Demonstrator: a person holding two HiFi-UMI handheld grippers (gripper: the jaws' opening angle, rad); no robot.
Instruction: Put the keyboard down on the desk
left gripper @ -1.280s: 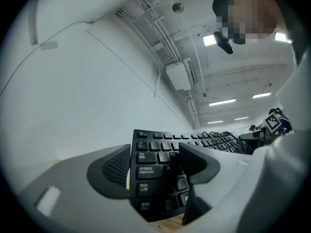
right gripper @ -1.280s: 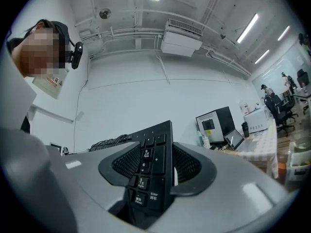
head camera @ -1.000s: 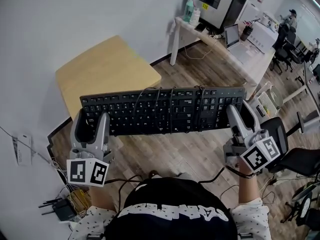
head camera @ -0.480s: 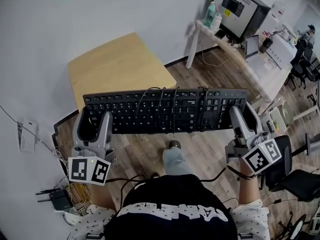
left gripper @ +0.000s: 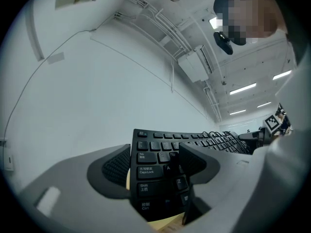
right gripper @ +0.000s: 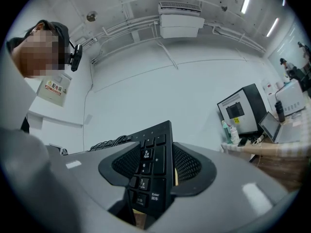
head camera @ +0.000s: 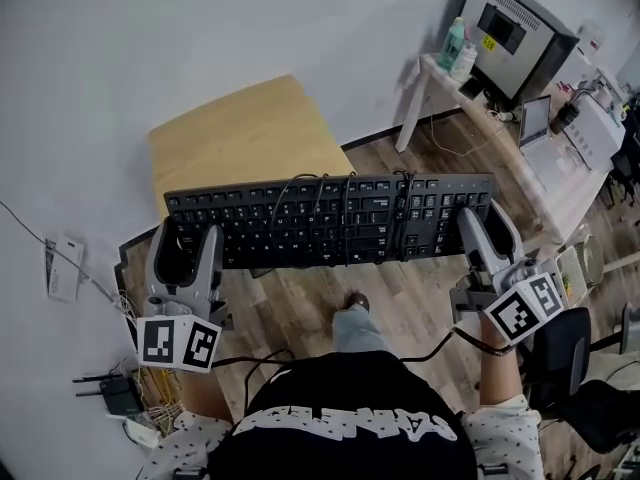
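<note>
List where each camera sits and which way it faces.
Head view: head-mounted, facing steeply down at the black wired keyboard, light wooden desk beyond; left gripper, right gripper, black-shirted torso show.
Left gripper view: on the left gripper, facing upward along jaws clamping the keyboard's Caps Lock end; person's head shows.
Right gripper view: likewise, numpad end.
Shared: the keyboard.

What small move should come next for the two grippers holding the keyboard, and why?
Probably carry the keyboard forward and slightly left, level, until it sits above the desk. The left gripper and right gripper are shut on its ends, and in the head view most of it hangs over wooden floor.
</note>
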